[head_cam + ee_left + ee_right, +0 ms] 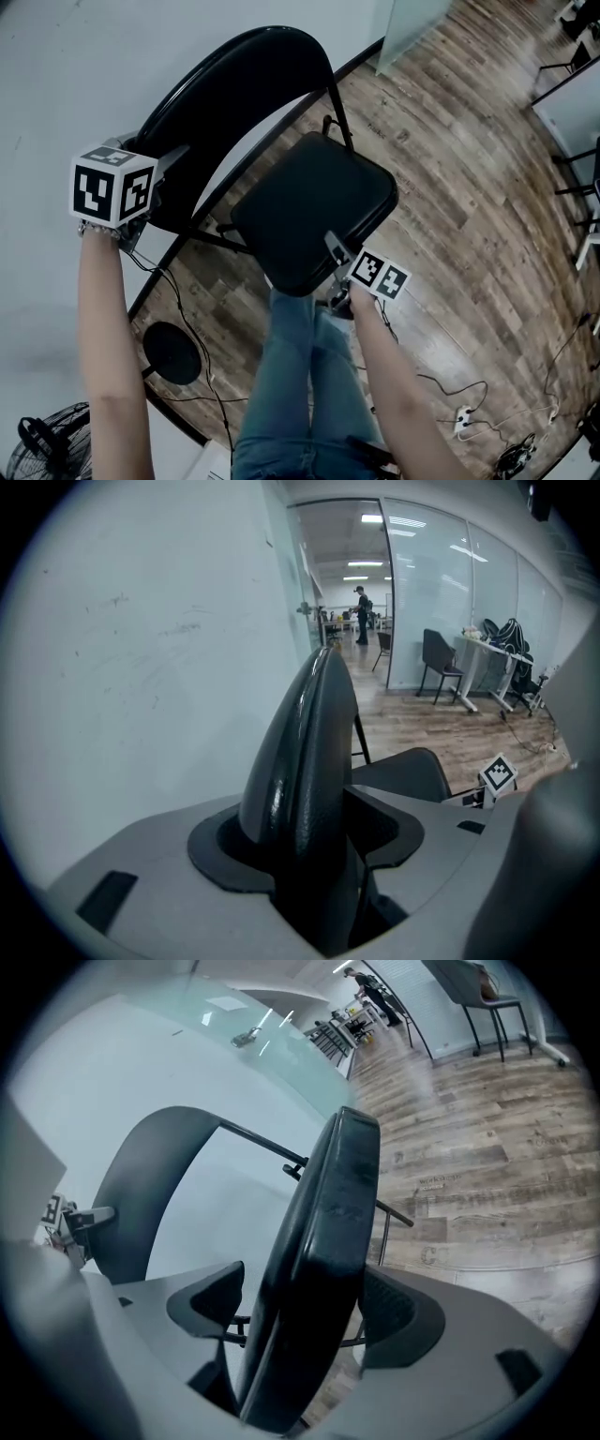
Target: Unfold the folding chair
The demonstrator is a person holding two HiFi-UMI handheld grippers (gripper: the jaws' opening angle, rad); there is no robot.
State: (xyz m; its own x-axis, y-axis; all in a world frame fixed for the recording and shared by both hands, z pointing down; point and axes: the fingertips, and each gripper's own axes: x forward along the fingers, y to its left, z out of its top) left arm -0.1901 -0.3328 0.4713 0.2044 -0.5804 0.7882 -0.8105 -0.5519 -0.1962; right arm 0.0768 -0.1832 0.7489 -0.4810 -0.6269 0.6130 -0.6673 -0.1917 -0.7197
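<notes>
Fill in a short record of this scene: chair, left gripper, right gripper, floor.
chair: black folding chair, seat swung out from the backrest
left gripper: left gripper shut on the curved black backrest, at its top edge
right gripper: right gripper open, edge of the padded black seat between its jaws
floor: wood-plank floor

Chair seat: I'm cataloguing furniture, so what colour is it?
The chair seat is black, shown best in the head view.
</notes>
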